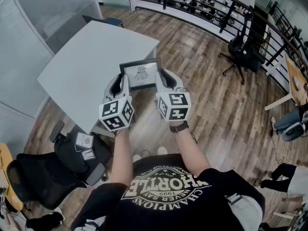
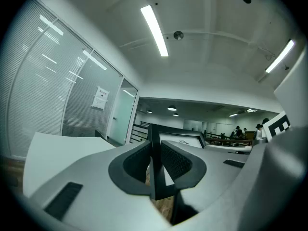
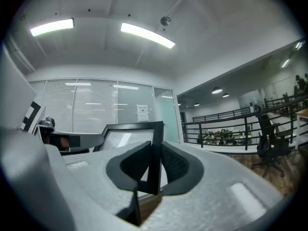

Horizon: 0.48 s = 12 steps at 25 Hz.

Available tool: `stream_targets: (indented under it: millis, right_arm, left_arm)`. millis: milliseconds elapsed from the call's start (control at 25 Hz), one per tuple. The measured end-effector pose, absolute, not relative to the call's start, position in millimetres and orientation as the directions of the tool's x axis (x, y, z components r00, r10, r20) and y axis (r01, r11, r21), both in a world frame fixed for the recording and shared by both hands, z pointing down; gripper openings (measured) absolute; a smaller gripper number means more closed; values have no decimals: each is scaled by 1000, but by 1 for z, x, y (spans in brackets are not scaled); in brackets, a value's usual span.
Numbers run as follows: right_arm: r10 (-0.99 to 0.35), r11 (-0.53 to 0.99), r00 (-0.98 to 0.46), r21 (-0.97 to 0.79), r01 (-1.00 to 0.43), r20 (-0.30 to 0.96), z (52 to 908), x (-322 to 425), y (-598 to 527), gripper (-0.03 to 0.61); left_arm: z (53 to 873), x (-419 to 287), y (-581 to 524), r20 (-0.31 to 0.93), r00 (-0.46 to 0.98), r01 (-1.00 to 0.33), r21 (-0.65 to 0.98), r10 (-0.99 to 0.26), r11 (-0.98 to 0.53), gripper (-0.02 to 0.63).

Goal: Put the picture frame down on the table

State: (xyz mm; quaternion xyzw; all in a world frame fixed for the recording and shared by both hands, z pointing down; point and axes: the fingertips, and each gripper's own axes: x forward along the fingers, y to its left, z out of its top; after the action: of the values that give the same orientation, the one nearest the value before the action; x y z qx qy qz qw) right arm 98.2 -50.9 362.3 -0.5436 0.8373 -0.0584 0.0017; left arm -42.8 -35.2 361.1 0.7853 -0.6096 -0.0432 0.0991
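A black picture frame point(image 1: 141, 74) with a white mat and a small dark emblem hangs in the air, held by both grippers just past the near edge of the white table point(image 1: 82, 66). My left gripper point(image 1: 124, 82) is shut on the frame's left edge point(image 2: 155, 158). On the right edge point(image 3: 155, 155) my right gripper point(image 1: 160, 81) is shut. In both gripper views the frame's black border runs straight between the dark pads, seen edge-on, its glass face tilted upward.
Wood floor lies under the frame and my arms. A black office chair point(image 1: 53, 170) stands at the lower left beside the table corner. Another black chair point(image 1: 240, 49) and a black railing point(image 1: 202, 6) are at the back right. Glass walls rise on the left.
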Motion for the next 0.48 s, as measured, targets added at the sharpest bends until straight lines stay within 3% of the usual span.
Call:
stream_targets:
  millis: [480]
  right_arm:
    - [-893,433,-443,-115,-894,86,373,112,-62,66]
  left_arm:
    - [370,-29,-40,79,203,-959,217,-976,-182,74]
